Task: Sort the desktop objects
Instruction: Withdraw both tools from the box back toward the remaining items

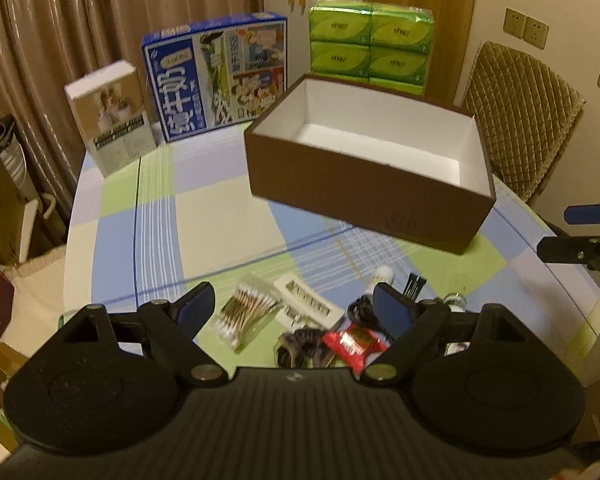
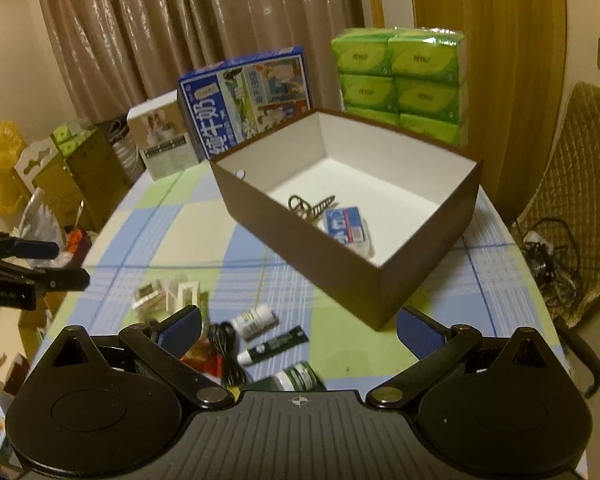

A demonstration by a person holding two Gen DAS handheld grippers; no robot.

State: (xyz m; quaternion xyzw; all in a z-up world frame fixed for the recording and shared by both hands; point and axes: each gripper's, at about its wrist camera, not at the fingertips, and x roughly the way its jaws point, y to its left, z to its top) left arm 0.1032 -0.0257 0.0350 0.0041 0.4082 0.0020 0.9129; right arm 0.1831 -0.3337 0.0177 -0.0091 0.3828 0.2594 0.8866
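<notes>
A brown box with a white inside (image 1: 364, 184) stands open on the checked tablecloth; in the right wrist view (image 2: 340, 264) it holds a blue tissue pack (image 2: 346, 226) and a brown hair clip (image 2: 310, 205). Small items lie in front of it: a cotton swab pack (image 1: 246, 314), a white plastic piece (image 1: 306, 304), a red packet (image 1: 352, 344), a black cable (image 2: 226, 350), a white bottle (image 2: 254, 320), a black tube (image 2: 274, 346) and a green-capped jar (image 2: 296, 376). My left gripper (image 1: 296, 312) is open above the items. My right gripper (image 2: 300, 332) is open over them.
A blue milk carton box (image 1: 220, 76), a small beige box (image 1: 114, 118) and stacked green tissue packs (image 1: 368, 46) stand at the table's far edge. A padded chair (image 1: 520, 120) is at the right. Curtains hang behind. Boxes and bags crowd the floor at the left (image 2: 60, 168).
</notes>
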